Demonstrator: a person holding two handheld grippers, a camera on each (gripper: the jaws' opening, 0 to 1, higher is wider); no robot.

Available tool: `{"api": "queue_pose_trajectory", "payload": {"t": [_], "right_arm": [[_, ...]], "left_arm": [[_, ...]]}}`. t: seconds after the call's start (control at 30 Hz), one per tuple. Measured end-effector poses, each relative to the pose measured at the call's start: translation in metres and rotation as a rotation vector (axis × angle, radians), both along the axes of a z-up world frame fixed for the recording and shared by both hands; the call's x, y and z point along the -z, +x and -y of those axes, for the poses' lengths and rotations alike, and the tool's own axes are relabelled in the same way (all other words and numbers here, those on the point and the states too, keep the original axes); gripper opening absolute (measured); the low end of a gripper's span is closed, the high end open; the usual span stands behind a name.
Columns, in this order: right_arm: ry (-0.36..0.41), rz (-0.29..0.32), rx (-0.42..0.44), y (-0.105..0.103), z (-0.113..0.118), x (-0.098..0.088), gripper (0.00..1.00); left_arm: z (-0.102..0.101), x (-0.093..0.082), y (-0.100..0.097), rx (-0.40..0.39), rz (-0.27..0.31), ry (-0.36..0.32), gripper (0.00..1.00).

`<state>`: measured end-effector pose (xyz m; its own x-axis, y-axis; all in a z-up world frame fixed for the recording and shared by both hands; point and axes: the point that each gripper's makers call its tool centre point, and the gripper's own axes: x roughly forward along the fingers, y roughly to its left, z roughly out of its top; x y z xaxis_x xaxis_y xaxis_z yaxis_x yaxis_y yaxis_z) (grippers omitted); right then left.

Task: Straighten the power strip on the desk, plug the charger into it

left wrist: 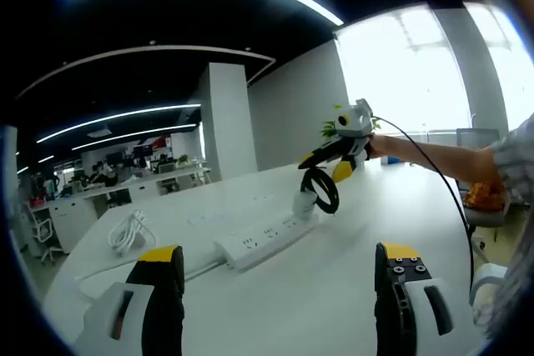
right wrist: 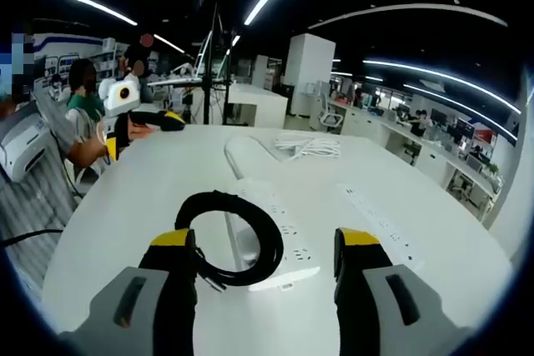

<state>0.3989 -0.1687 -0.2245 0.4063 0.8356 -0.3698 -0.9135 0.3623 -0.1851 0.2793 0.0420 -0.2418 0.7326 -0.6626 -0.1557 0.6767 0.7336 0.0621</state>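
The right claw (left wrist: 334, 162) is above the end of the power strip (left wrist: 265, 240) with the charger (left wrist: 304, 203) and its black cable loop (right wrist: 229, 238); I cannot tell its grip. The left claw (left wrist: 279, 289) stands open, empty. The strip lies straight on the bench (left wrist: 334, 289); plugging seems not finished.

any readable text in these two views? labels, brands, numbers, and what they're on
None readable in either view.
Power strip: socket faces show, no legible marking or brand.
Left gripper and right gripper: yellow-tipped jaws, no lettering.
Black charger cable loop: plain.
White coiled cable: plain.
Red sign on the far wall: too small and blurred to read.
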Motion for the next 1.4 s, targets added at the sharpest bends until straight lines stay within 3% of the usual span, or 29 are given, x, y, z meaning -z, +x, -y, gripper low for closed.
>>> {"api": "queue_pose_trajectory", "payload": {"t": [0.47,0.67,0.9,1.17,1.4], "right_arm": [[0.099,0.062,0.084,-0.004,0.013,-0.026,1.00],[0.110,0.095,0.116,-0.015,0.018,-0.036,1.00],[0.068,0.172,0.191,-0.026,0.027,-0.036,0.97],[0.167,0.193,0.327,-0.047,0.035,-0.046,0.98],[0.140,0.192,0.431,-0.064,0.041,-0.041,1.00]], "left_arm": [[-0.007,0.002,0.009,-0.004,-0.017,-0.008,0.97],[-0.010,0.000,0.016,-0.010,-0.020,-0.013,0.97],[-0.013,0.002,0.023,-0.023,-0.028,-0.004,0.97],[-0.023,0.003,0.029,-0.057,-0.037,-0.015,0.98],[-0.029,0.003,0.032,-0.074,-0.041,-0.028,0.98]]}}
